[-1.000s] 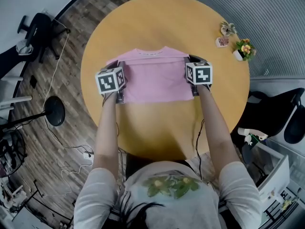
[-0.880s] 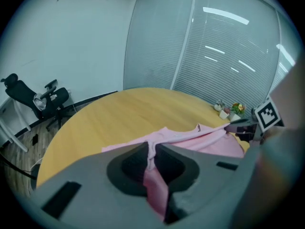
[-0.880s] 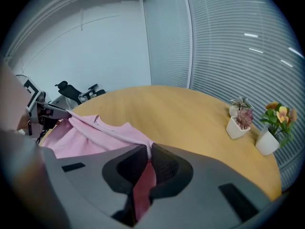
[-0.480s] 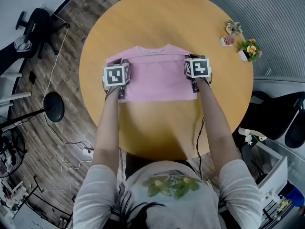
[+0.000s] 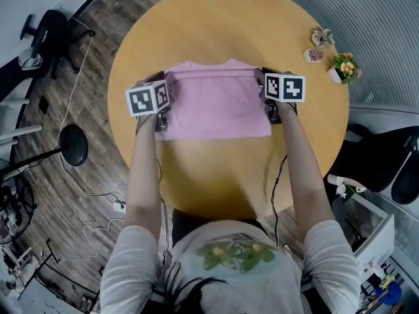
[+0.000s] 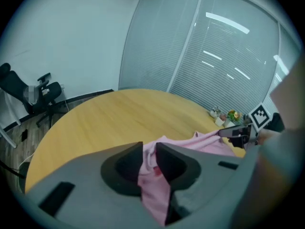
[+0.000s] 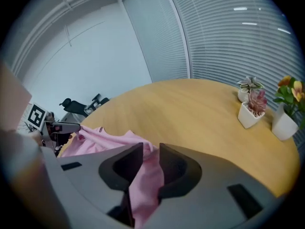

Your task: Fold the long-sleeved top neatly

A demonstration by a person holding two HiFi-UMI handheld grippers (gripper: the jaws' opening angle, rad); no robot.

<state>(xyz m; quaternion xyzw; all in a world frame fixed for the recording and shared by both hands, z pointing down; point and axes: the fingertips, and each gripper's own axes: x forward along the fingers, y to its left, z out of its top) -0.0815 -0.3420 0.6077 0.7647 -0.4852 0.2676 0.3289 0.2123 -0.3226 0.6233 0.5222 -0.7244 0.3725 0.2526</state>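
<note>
Currently the pink long-sleeved top [image 5: 216, 100] lies folded into a rough rectangle on the round wooden desk [image 5: 216, 31], neckline on the far side from the person. The left tongs [image 6: 149, 149] sit at the top's left edge and the right tongs [image 7: 151, 151] at its right edge, both angled down toward the desk. Both pairs of tongs have just been opening. Each now stands slightly apart, with a bunched fold of pink cloth in the gap between the jaws, no longer pinched tight. Between the two tongs the fabric lies mostly smooth, with a ridge along the far edge. Three small potted plants [image 5: 340, 67] stand near the desk's far right rim, well apart from the top.
</note>
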